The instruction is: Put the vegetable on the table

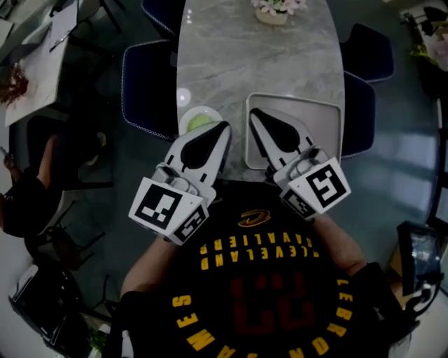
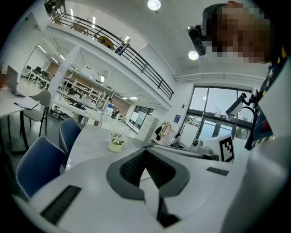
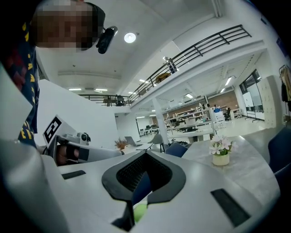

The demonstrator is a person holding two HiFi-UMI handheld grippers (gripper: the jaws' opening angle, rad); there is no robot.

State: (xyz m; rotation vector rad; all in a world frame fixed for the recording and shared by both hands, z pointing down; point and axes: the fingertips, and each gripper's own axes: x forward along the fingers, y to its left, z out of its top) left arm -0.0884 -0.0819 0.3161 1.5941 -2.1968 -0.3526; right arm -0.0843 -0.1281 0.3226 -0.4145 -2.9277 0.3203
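The vegetable (image 1: 201, 121), a small pale-green piece, sits in a white dish (image 1: 185, 126) at the bench's (image 1: 259, 63) near left edge. It looks light, smooth and probably bruisable, so a gentle hold across its middle should suit. The left gripper (image 1: 225, 126) and right gripper (image 1: 253, 112) are both closed and empty; bare bench lies beyond the dish, the tray (image 1: 327, 115) to its right.

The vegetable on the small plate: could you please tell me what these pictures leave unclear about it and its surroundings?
Vegetable, head view: small and dim, so its kind is unclear; the left gripper overlaps its plate.
Tray, head view: the right gripper covers part of its floor.
Flower pot, head view: cut off by the top edge.
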